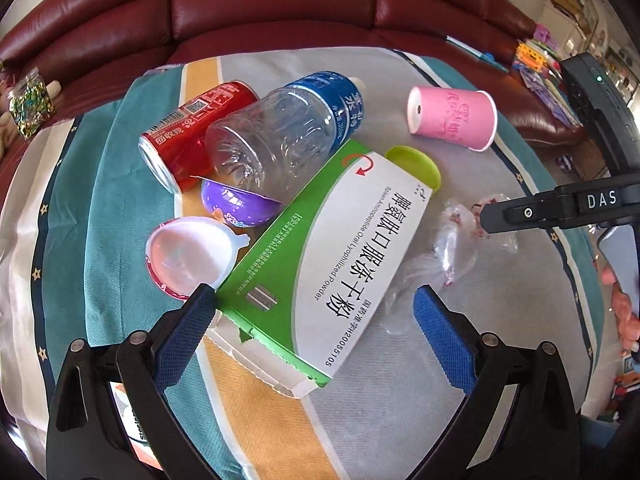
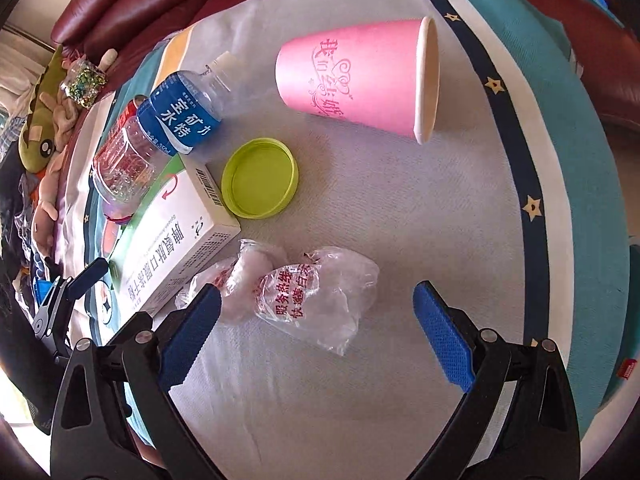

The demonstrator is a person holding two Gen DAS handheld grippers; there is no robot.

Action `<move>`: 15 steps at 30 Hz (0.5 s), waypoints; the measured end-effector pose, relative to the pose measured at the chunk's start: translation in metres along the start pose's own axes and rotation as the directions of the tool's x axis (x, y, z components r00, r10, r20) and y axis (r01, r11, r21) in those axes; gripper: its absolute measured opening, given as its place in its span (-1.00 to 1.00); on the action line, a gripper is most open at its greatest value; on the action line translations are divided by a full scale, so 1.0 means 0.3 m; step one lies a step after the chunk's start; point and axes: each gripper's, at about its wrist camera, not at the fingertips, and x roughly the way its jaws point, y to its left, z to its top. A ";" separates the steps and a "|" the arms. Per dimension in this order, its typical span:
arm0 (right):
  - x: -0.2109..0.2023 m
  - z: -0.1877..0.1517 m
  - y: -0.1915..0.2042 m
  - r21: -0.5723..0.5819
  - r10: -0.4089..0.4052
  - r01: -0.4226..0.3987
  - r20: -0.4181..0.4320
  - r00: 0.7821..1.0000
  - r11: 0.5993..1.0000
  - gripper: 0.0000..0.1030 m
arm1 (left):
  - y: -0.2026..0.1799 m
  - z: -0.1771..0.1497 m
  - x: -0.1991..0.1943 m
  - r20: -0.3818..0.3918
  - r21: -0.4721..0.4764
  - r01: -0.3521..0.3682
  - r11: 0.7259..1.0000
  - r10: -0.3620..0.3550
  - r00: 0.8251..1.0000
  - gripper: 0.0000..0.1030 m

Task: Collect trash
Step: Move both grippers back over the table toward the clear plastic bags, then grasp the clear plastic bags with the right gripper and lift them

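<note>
Trash lies on a striped cloth. A green and white medicine box (image 1: 320, 256) sits between the fingers of my open left gripper (image 1: 316, 320), not clamped. Behind it lie a clear plastic bottle (image 1: 280, 136), a red can (image 1: 196, 128), a purple jelly cup (image 1: 236, 208), a pink-rimmed lid (image 1: 188, 256), a green cap (image 1: 420, 164) and a tipped pink paper cup (image 1: 452, 116). My right gripper (image 2: 320, 316) is open over a crumpled clear plastic bag (image 2: 312, 292). The box (image 2: 172, 240), bottle (image 2: 160, 132), green cap (image 2: 260, 178) and pink cup (image 2: 360, 76) lie beyond it.
A dark red leather sofa (image 1: 280, 4) runs behind the cloth. Plush toys (image 2: 44, 120) and a glittery packet (image 2: 84, 80) lie at its left. The right gripper's body (image 1: 560, 208) reaches in from the right in the left wrist view. Bare cloth (image 2: 440, 220) lies right of the bag.
</note>
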 end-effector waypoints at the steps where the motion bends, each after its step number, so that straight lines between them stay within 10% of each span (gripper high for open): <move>1: 0.008 0.003 0.007 -0.004 0.000 0.000 -0.004 1.000 1.000 0.80 | 0.000 0.002 0.007 0.001 0.009 0.000 1.000 0.000 1.000 0.92; 15: -0.029 -0.025 0.097 -0.145 -0.046 0.051 0.037 0.998 0.988 -0.52 | -0.038 -0.027 0.029 -0.025 0.053 0.081 0.995 -0.080 0.996 0.92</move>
